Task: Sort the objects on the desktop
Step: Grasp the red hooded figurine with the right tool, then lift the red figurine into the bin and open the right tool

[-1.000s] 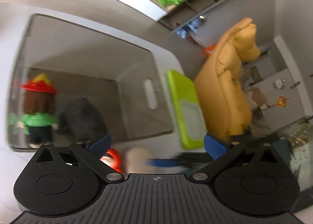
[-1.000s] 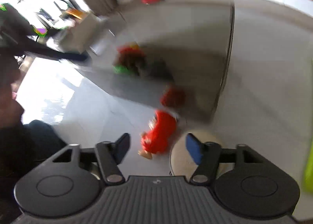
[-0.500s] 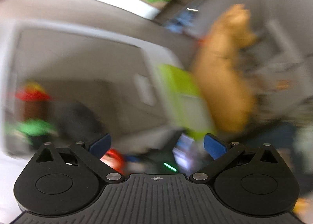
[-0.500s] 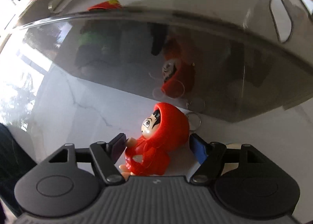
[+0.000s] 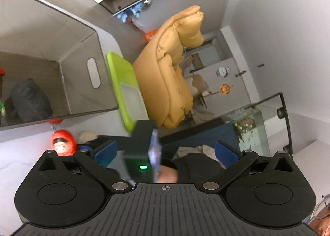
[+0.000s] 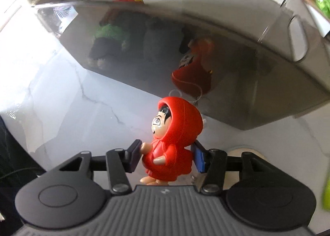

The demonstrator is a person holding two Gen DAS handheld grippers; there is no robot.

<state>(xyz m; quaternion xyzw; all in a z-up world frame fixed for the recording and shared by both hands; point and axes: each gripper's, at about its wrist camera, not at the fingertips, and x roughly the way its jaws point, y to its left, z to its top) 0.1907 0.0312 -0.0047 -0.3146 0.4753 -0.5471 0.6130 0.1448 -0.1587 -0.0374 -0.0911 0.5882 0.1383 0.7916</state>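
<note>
The toys inside the smoky bin (image 6: 226,54) show only as dim shapes through its wall. At three o'clock, a green thing (image 6: 326,194) is blurred and cut off. The red-hooded figure (image 5: 61,143) is half hidden behind the left tongs (image 5: 165,149).

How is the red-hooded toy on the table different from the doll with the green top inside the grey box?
The red-hooded toy stands outside on the white table, the right gripper closing its fingers around it; the doll with the green top lies untouched inside the grey box. The toy is glossy plastic, sharply seen; the doll shows only dimly through the wall. Both are small figures.
</note>
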